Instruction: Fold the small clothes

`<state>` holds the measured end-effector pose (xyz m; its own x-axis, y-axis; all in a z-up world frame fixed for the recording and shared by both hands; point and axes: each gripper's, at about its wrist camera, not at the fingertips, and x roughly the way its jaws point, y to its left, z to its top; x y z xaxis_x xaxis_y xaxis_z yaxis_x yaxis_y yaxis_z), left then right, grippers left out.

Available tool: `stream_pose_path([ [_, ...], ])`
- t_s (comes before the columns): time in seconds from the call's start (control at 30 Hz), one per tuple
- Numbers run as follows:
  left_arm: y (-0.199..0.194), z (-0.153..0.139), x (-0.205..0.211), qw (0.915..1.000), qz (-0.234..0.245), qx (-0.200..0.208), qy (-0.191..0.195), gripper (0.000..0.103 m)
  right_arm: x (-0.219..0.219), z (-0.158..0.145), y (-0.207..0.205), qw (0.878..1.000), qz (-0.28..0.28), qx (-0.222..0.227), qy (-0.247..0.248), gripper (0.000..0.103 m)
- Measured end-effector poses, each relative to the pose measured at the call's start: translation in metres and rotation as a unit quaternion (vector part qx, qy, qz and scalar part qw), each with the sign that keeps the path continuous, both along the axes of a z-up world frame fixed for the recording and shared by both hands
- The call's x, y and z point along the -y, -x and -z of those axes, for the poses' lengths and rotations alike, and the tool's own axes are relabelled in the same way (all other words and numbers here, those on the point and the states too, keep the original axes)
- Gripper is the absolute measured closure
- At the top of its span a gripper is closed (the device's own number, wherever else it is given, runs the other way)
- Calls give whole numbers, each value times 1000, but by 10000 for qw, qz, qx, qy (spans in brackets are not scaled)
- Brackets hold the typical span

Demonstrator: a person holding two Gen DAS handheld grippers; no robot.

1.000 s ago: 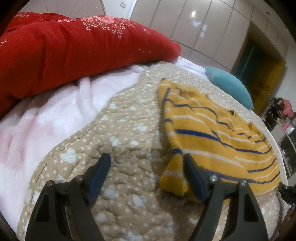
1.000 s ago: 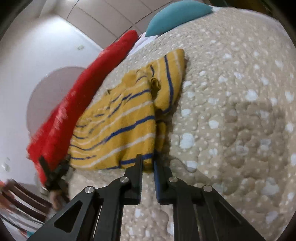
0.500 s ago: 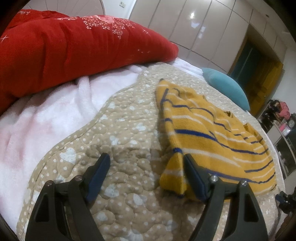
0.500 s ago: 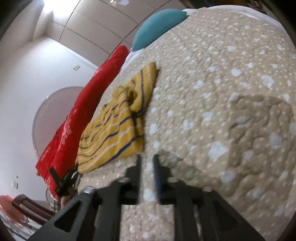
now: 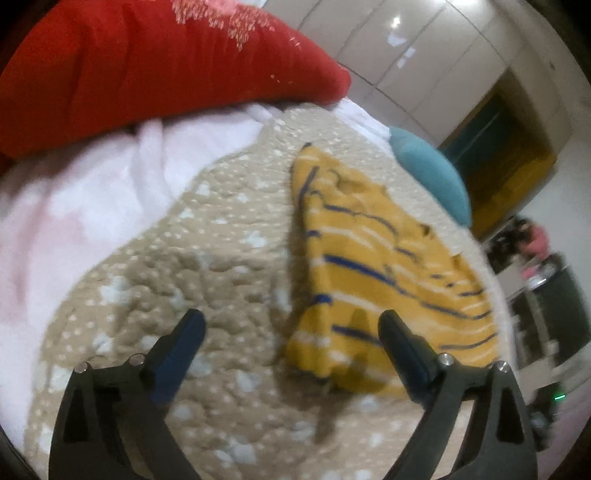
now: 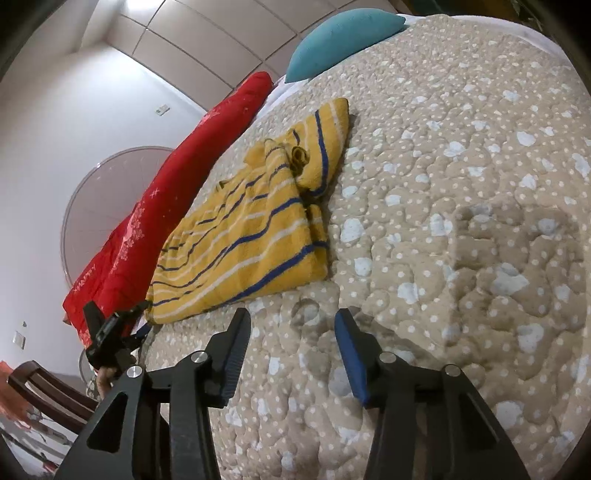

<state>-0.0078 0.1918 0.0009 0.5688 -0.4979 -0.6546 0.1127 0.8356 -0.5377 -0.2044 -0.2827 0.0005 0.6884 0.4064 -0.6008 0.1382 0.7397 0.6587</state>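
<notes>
Beige dotted quilt [image 6: 461,206] covers your bed, the yellow striped top [image 6: 251,236] folded on it beside a red duvet [image 6: 155,218] whose white lettering is unreadable. Your left tool [image 5: 291,325] and right tool [image 6: 291,317] are both opening, nothing between their pads.

Yellow garment [image 6: 240,236] with blue and white stripes, folded flat on quilt [image 6: 461,184]

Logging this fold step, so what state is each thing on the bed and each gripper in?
Yellow striped top: lying on the quilt, partly folded, free of both grippers.
Quilt: spread over the bed, lumpy.
Red duvet: bunched along the far side.
Teal pillow: resting at the quilt's edge.
Left gripper: opening, nothing held.
Right gripper: opening, nothing held.
</notes>
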Motion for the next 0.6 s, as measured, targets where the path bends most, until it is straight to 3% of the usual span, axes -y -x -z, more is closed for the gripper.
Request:
stream_pose_path([
  [0.13,-19,0,6,9954,340,-275,847,9,-5,-3,-20,10000,-67,-41,13,50],
  [0.23,-29,4,28,9861,796,-469,1384,7,-15,-2,-41,9998,-150,-88,29,48],
  [0.3,-32,6,47,9892,834,-500,1099,1,-21,-1,-53,9998,-130,-79,90,47],
  [0.47,-38,4,78,9963,575,-436,465,3,-30,2,-88,9998,117,11,131,47],
  [0.5,-35,1,82,9974,445,-510,235,12,-31,3,-94,9997,193,1,161,52],
  [0.53,-36,0,87,9976,375,-586,-49,61,-32,4,-99,9996,242,-30,170,74],
  [0.57,-37,0,93,9957,439,-766,-268,85,-30,6,-105,9996,243,-115,28,90],
  [0.6,-38,0,93,9951,476,-857,-149,85,-25,10,-107,9991,235,-172,-297,91],
])
